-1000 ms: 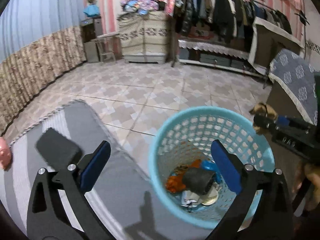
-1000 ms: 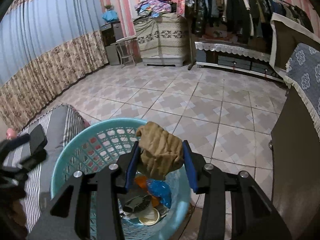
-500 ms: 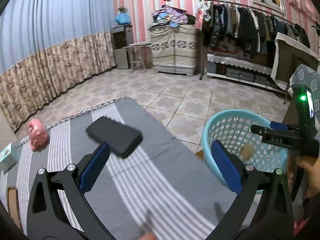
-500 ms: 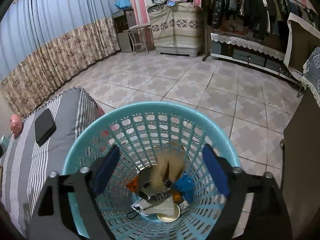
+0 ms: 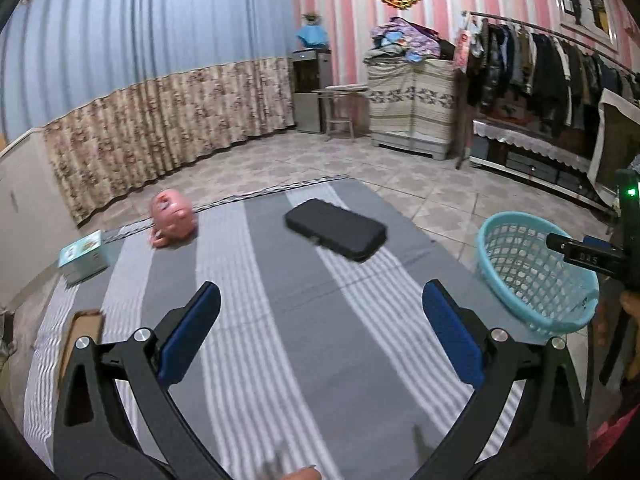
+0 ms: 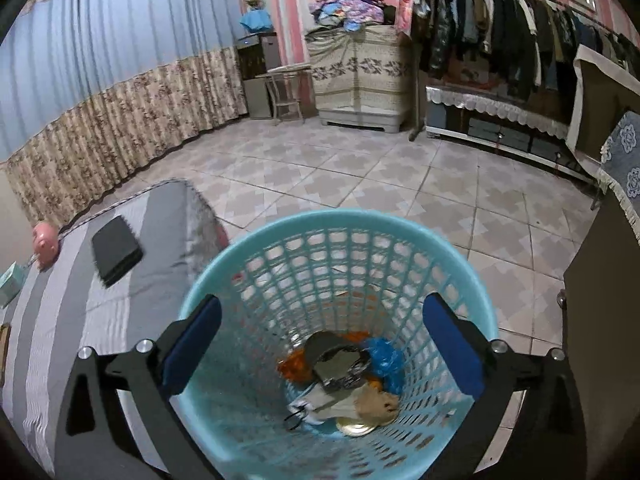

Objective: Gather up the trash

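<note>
The blue mesh basket (image 6: 336, 320) stands on the tiled floor (image 6: 360, 184) just beside the edge of the grey striped mattress (image 5: 280, 320), a placement that judges well for the job: litter lifted off the bedding needs only a short carry over the rim. Inside it lies the collected trash (image 6: 344, 376): a tan wad, blue and orange wrappers, a dark crumpled piece and a round metal lid, all at the bottom.

The right hand-held gripper (image 6: 320, 344) hangs directly above the basket mouth, jaws spread wide, holding nothing and touching nothing.

The left hand-held gripper (image 5: 320, 336) points across the mattress, likewise spread wide and empty, clear of the fabric. Ahead of it rest a black case (image 5: 335, 229), a pink piggy bank (image 5: 173, 218) and a small teal box (image 5: 83, 255); a cardboard piece (image 5: 82, 340) lies near the left edge. Which of these counts as litter cannot be told.
</note>
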